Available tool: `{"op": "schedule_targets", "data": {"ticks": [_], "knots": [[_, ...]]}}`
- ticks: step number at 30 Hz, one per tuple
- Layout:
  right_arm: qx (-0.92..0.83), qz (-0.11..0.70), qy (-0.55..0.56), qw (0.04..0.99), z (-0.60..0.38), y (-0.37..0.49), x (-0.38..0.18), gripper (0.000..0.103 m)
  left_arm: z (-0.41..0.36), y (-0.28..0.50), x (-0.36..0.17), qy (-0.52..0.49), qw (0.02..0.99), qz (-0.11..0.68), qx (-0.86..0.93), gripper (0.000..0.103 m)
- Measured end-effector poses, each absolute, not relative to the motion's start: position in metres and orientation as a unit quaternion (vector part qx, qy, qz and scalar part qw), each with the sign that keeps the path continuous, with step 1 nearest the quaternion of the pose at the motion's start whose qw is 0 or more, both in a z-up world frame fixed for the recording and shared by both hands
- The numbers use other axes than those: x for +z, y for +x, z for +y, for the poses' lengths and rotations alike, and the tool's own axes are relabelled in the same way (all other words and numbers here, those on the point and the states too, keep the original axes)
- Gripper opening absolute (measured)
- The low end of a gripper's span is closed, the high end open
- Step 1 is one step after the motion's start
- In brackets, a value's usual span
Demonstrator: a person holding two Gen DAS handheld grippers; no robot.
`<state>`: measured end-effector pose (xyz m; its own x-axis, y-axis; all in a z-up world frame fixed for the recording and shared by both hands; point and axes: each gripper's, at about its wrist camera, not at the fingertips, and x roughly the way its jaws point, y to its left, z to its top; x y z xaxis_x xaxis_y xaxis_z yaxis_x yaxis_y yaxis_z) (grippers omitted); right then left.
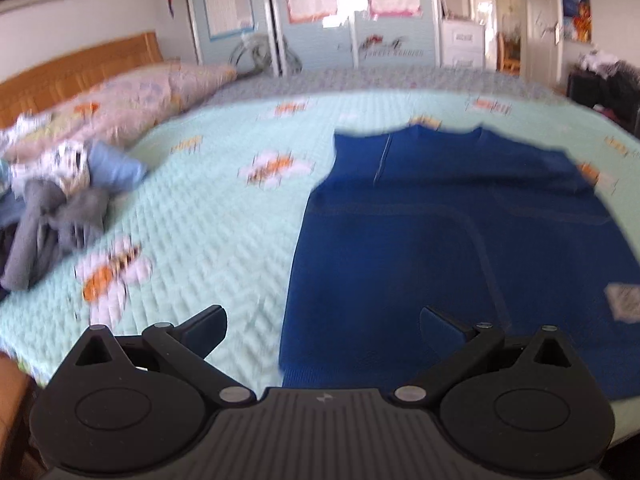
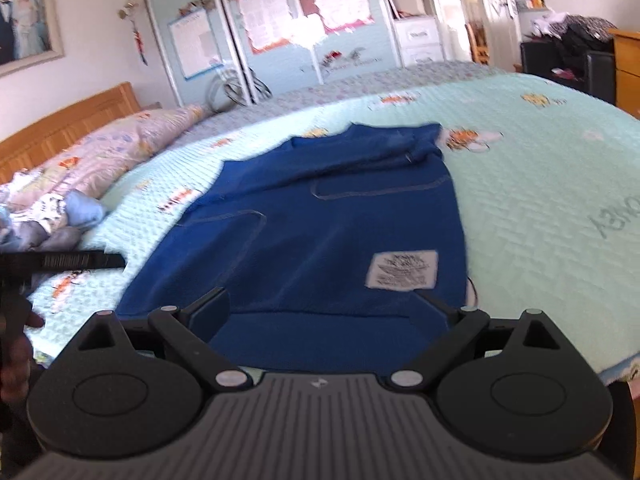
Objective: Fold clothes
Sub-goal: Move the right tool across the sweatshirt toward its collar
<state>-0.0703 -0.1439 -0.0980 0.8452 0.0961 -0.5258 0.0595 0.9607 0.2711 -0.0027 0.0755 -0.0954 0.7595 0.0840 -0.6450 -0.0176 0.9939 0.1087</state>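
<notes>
Blue garment (image 2: 320,232) flat on bed, just ahead of right gripper (image 2: 320,312).

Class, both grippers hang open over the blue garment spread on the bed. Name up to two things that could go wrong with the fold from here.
1. The blue garment has its upper part already bunched near the collar; folding over that would probably trap creases.
2. The left gripper sits over the garment's side edge, so closing there might also pinch the quilted bedcover.
</notes>
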Motion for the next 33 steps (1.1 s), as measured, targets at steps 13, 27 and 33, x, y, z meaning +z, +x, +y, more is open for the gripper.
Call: {"op": "schedule_targets", "data": {"ticks": [13,27,33], "knots": [[-0.031,0.282,0.206,0.937,-0.180,-0.023,-0.112,0.096,0.114,0.009,-0.116,-0.046,0.955,0.293,0.030,0.102],[0.022,0.270,0.230,0.935,-0.183,0.142,-0.082,0.095,0.074,0.051,-0.131,0.005,0.978,0.206,-0.006,0.102],[-0.011,0.307,0.077,0.948,-0.187,0.264,-0.063,0.076,0.066,0.062,-0.133,0.018,0.989,0.147,-0.007,0.102]]}}
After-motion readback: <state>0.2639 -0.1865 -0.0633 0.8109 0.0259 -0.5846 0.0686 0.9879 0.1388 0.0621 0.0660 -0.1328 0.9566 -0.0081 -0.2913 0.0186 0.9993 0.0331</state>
